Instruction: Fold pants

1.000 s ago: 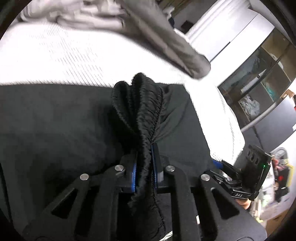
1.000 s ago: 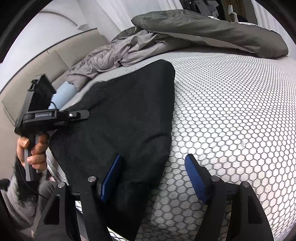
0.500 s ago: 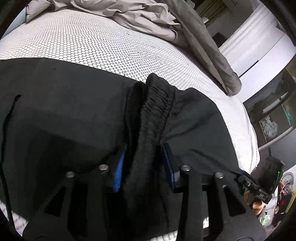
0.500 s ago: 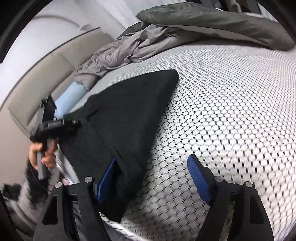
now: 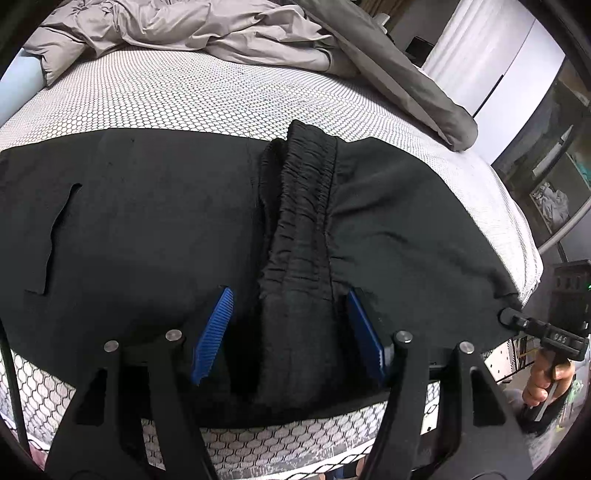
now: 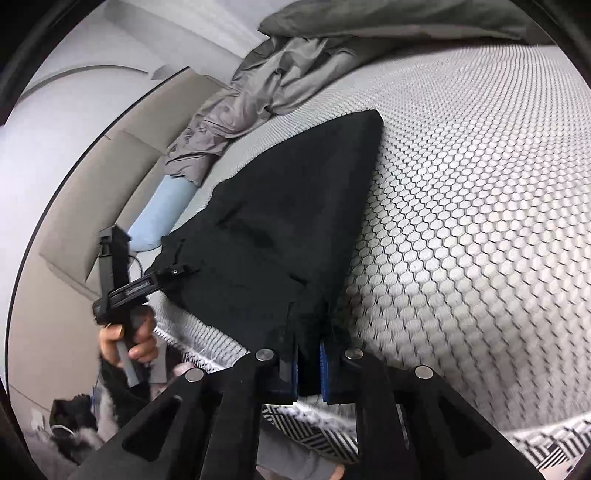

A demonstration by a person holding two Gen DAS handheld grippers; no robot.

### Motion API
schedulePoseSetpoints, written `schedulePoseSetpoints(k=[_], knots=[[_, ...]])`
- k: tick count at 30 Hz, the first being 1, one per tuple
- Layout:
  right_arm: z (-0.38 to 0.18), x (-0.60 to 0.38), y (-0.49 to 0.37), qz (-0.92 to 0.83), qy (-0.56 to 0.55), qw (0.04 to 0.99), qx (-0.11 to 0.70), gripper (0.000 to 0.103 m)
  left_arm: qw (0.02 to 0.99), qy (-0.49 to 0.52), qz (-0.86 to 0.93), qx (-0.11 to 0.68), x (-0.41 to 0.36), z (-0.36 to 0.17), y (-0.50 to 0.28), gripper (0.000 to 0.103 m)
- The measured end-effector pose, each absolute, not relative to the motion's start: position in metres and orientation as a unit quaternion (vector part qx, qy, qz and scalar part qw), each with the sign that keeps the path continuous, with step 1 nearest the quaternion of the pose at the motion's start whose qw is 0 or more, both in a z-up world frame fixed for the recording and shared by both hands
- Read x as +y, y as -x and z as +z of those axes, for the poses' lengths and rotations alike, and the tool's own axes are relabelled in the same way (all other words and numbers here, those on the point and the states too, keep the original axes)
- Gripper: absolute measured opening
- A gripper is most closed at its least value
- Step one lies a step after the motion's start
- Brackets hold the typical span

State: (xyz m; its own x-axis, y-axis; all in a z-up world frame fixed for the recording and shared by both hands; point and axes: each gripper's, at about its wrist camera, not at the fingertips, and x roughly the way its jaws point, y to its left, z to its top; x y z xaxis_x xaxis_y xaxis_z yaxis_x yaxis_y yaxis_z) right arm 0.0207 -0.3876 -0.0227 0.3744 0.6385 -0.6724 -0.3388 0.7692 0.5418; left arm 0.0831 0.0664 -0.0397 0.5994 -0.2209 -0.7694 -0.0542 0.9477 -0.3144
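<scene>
Grey bedding (image 5: 221, 33) is bunched at the far side of the bed (image 5: 177, 88), which leaves the honeycomb-patterned mattress bare for us to fold on. Our black pants (image 5: 147, 221) lie flat along its near edge, where both hands can reach them.

On the left, our left gripper (image 5: 288, 325) has just been opening. Its blue pads stand apart on either side of the gathered waistband (image 5: 306, 199) and no longer press on it, so we judge this end has been laid down where it belongs.

On the right, our right gripper (image 6: 308, 360) has just closed tight on the corner of the pants at the mattress edge. We take that pinch as the hold for the next fold, likely carrying this end across toward the waistband. The thin cloth could slip out, so we should lift gently.
</scene>
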Motion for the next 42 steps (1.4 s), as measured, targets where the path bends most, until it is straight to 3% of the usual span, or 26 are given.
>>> schedulePoseSetpoints(k=[4, 8, 9, 11, 14, 22, 25, 28, 29, 32, 42], knots=[[-0.048, -0.389, -0.012, 0.256, -0.097, 0.807, 0.524, 0.011, 0.887, 0.141, -0.037, 0.438, 0.067, -0.036, -0.07, 0.061], [-0.019, -0.401, 0.002, 0.274, -0.116, 0.834, 0.464, 0.04, 0.909, 0.109, -0.018, 0.401, 0.037, -0.014, -0.059, 0.062], [-0.014, -0.402, -0.003, 0.277, -0.123, 0.839, 0.452, 0.041, 0.912, 0.105, -0.02, 0.397, 0.031, -0.008, -0.055, 0.062], [-0.013, -0.398, -0.015, 0.28, -0.123, 0.839, 0.451, 0.041, 0.917, 0.088, -0.036, 0.387, 0.006, 0.003, -0.051, 0.066], [-0.017, -0.391, -0.04, 0.285, -0.135, 0.832, 0.457, 0.041, 0.92, 0.057, -0.083, 0.378, -0.052, 0.009, -0.063, 0.081], [-0.037, -0.399, -0.071, 0.3, -0.191, 0.796, 0.49, 0.041, 0.884, -0.045, -0.153, 0.44, -0.197, -0.051, -0.116, 0.083], [-0.041, -0.405, -0.08, 0.294, -0.194, 0.792, 0.498, 0.041, 0.885, -0.077, -0.148, 0.435, -0.213, -0.062, -0.112, 0.092], [-0.041, -0.395, -0.098, 0.293, -0.173, 0.792, 0.506, 0.039, 0.881, -0.081, -0.153, 0.44, -0.215, -0.062, -0.109, 0.094], [-0.041, -0.389, -0.107, 0.292, -0.162, 0.795, 0.506, 0.029, 0.88, -0.079, -0.156, 0.442, -0.216, -0.064, -0.11, 0.094], [-0.041, -0.371, -0.141, 0.282, -0.148, 0.798, 0.512, 0.021, 0.877, -0.075, -0.165, 0.446, -0.212, -0.07, -0.112, 0.094], [-0.049, -0.343, -0.292, 0.226, -0.166, 0.808, 0.518, 0.021, 0.874, -0.081, -0.175, 0.446, -0.207, -0.075, -0.111, 0.097]])
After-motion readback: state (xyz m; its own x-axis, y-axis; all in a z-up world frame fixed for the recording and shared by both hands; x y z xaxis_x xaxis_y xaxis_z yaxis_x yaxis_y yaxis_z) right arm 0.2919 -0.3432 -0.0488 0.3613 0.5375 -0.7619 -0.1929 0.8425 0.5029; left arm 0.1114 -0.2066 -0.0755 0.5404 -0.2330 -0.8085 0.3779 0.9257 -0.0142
